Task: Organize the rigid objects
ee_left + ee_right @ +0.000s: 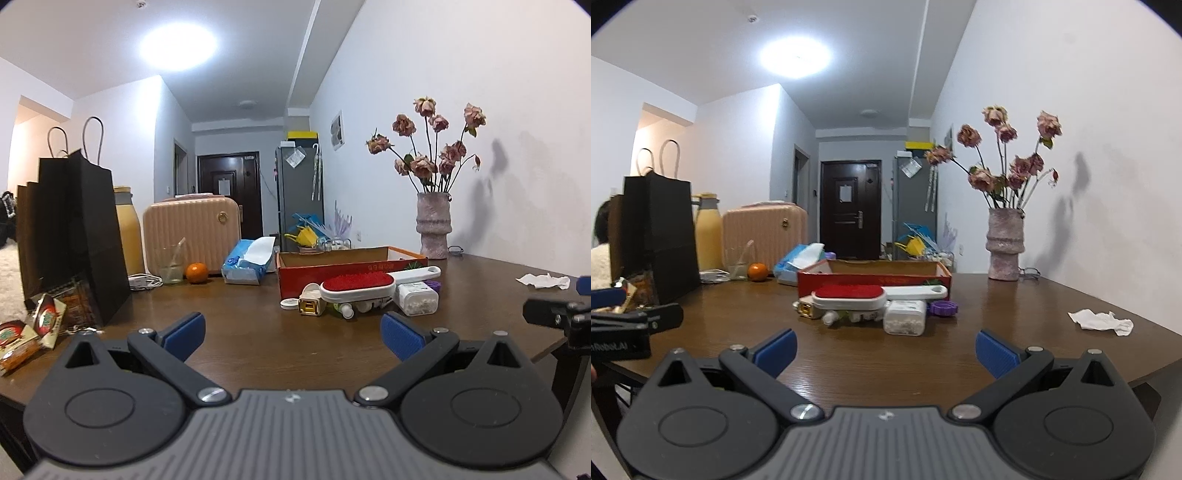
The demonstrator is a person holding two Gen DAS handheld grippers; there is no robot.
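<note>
Left tongs (291, 334): jaws spread wide, blue pads empty, held low over the near edge of the counter (258, 332) and aimed level at the clutter ahead. Right tongs (885, 352): likewise spread wide and empty, at about the same height, just beside the left pair; each unit shows at the margin of the other's view. Judgement: both are parked short of the work, ready to approach, with nothing yet picked up.

Task items: a loose cluster lies on the counter at 12 o'clock from both tongs, well apart from them. A red-faced lint brush (356, 286) with a white handle rests on top of the heap, tilted. Under and beside it are a small cream and yellow charger block (310, 301), a white cap (289, 303), a clear box of white bits (417, 299) and a purple ring-shaped piece (943, 307). Some small items beneath the brush are too hidden to name.

Directly behind the cluster, touching or just beside it, stands an open red cardboard box (332, 267). Judgement: it is the likely destination, and the brush, lying uppermost, is the obvious first grasp; lifting it could disturb what it rests on.

Surroundings: at 10 o'clock, a black paper bag (70, 236), an orange (196, 273) and a tissue pack (247, 264). At 2 o'clock, a vase of dried roses (434, 225) stands against the wall. At 3 o'clock lies a crumpled tissue (1102, 321).
</note>
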